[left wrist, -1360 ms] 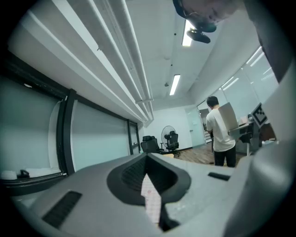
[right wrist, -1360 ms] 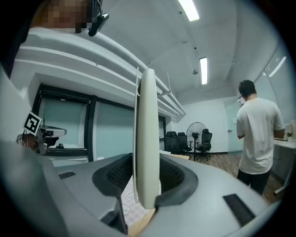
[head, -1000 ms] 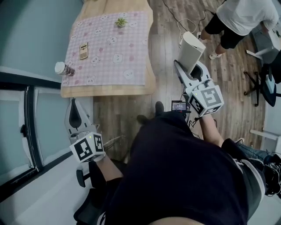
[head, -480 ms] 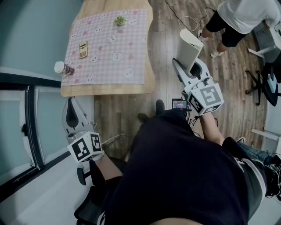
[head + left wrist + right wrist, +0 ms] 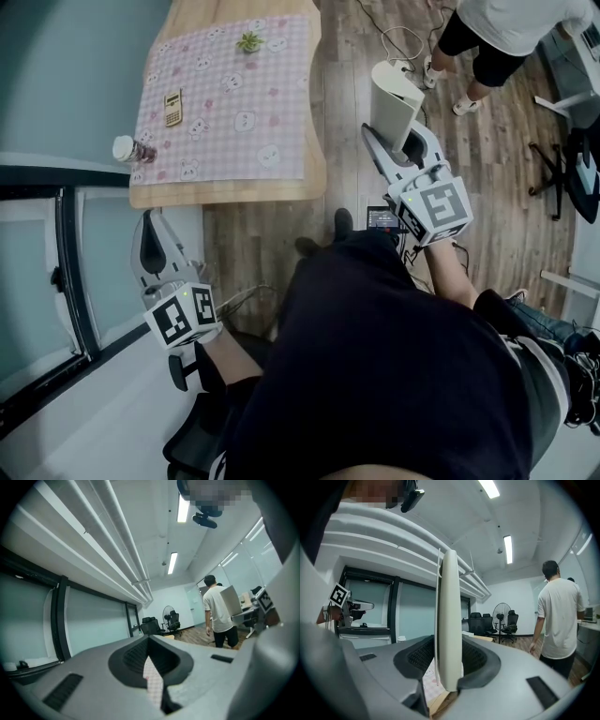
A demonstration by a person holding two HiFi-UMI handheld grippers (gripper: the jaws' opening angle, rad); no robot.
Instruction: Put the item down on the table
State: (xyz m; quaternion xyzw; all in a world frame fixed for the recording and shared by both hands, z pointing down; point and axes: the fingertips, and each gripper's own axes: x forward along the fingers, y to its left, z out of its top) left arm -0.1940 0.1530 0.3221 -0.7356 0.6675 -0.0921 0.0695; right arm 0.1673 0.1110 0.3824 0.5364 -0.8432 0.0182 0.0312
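Left tongs [image 5: 155, 225] were held low by the window, tips together, nothing between them; right tongs [image 5: 397, 142] were clamped on the white flat item [image 5: 392, 105], which stood upright on edge in their grip; the item was above the wooden floor [image 5: 352, 94], just right of the bench [image 5: 234, 193] and not on it; on the bench's pink checked cloth [image 5: 230, 112] lay a bottle [image 5: 131, 149], a calculator [image 5: 172, 107] and a small plant [image 5: 249, 41]; beyond stood a person in a white shirt [image 5: 511, 23].
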